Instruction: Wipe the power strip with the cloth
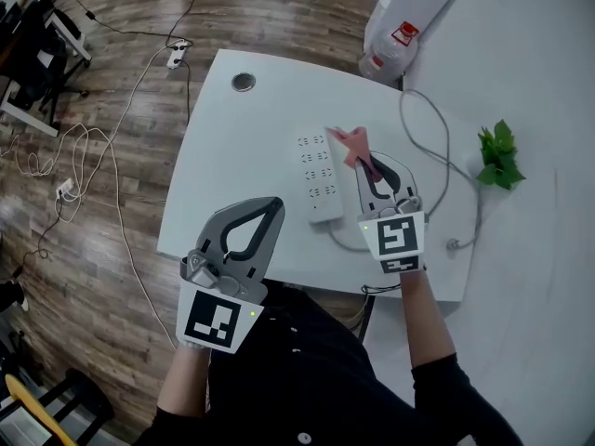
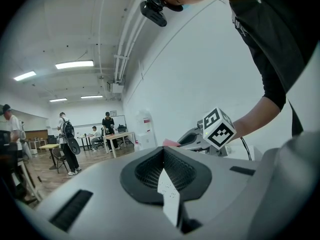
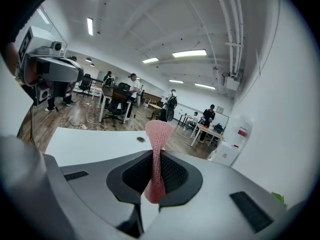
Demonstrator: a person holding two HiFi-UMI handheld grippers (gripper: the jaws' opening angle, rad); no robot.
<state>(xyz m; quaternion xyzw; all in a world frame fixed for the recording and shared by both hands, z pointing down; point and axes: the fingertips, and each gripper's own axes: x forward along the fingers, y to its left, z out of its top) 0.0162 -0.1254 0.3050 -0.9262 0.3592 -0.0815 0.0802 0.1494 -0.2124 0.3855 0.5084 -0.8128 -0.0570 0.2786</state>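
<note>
One white power strip (image 1: 320, 177) lies flat on the white table (image 1: 242, 147). Just beside its far right corner hangs the pink cloth (image 1: 350, 143), pinched in a thin bunch by the clenched right gripper (image 1: 363, 161). To the strip's near left, the left gripper (image 1: 272, 204) hovers, jaws together on nothing. With nothing pinning the strip, a wiping stroke may shove it sideways. So narrow a bunch may also let the jaw tips scrape the sockets.

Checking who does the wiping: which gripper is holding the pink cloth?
The right gripper: it pinches the pink cloth; the left gripper is shut and empty.
</note>
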